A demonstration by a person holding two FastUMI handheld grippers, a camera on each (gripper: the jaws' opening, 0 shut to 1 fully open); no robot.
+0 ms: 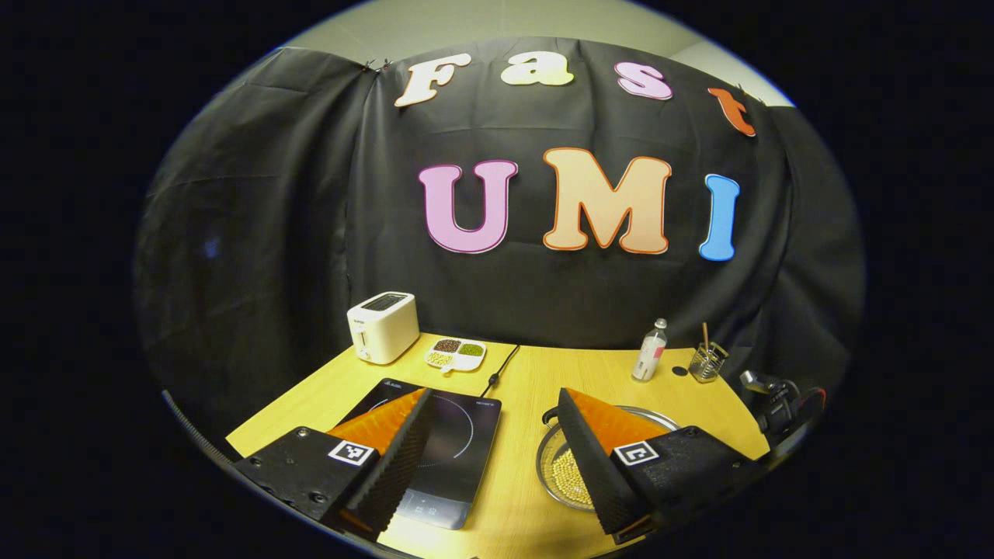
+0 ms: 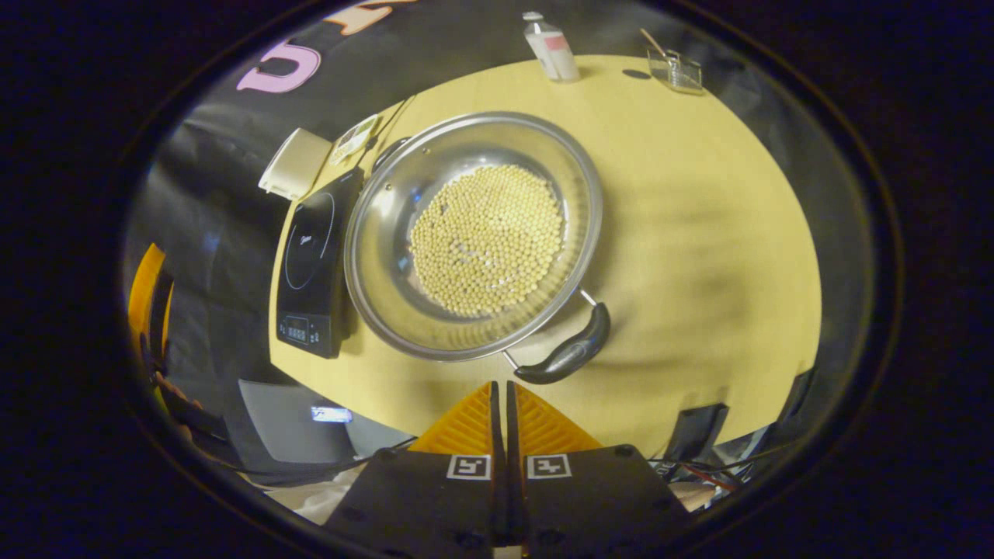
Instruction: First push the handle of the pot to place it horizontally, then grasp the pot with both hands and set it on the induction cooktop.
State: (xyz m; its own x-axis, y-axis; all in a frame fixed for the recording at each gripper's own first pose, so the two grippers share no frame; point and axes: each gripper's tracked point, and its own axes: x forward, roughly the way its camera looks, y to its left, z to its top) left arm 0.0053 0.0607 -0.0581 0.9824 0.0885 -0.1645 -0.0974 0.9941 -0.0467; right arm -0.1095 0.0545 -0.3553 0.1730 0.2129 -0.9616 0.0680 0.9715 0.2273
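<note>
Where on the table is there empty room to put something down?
The widest bare patch of table lies beside the pot, on its side away from the cooktop, reaching back toward the bottle and glass cup. It's crowded where pot and cooktop sit close, and by the toaster and snack dish.
</note>
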